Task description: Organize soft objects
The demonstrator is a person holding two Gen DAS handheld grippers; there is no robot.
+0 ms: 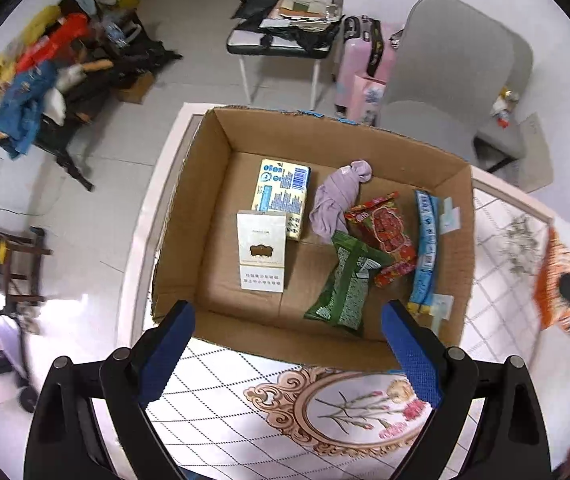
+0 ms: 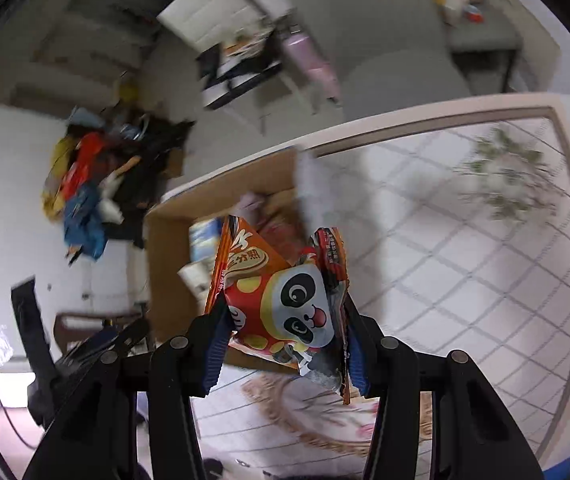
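An open cardboard box (image 1: 205,168) stands on the patterned table. Inside lie a lilac cloth (image 1: 341,196), a red snack bag (image 1: 385,236), a green snack bag (image 1: 345,288), a blue packet (image 1: 427,252), a yellow-blue carton (image 1: 283,196) and a white box (image 1: 262,256). My left gripper (image 1: 287,344) is open and empty, above the box's near wall. My right gripper (image 2: 285,332) is shut on an orange panda snack bag (image 2: 285,300), held in the air near the box (image 2: 165,280). That bag also shows blurred at the right edge of the left wrist view (image 1: 557,280).
The table (image 1: 505,248) has a white grid cloth with floral print. A grey chair (image 1: 453,80) stands behind it, with a pink suitcase (image 1: 359,68) and a cluttered stool (image 1: 285,36). A pile of clothes (image 1: 45,80) lies on the floor at left.
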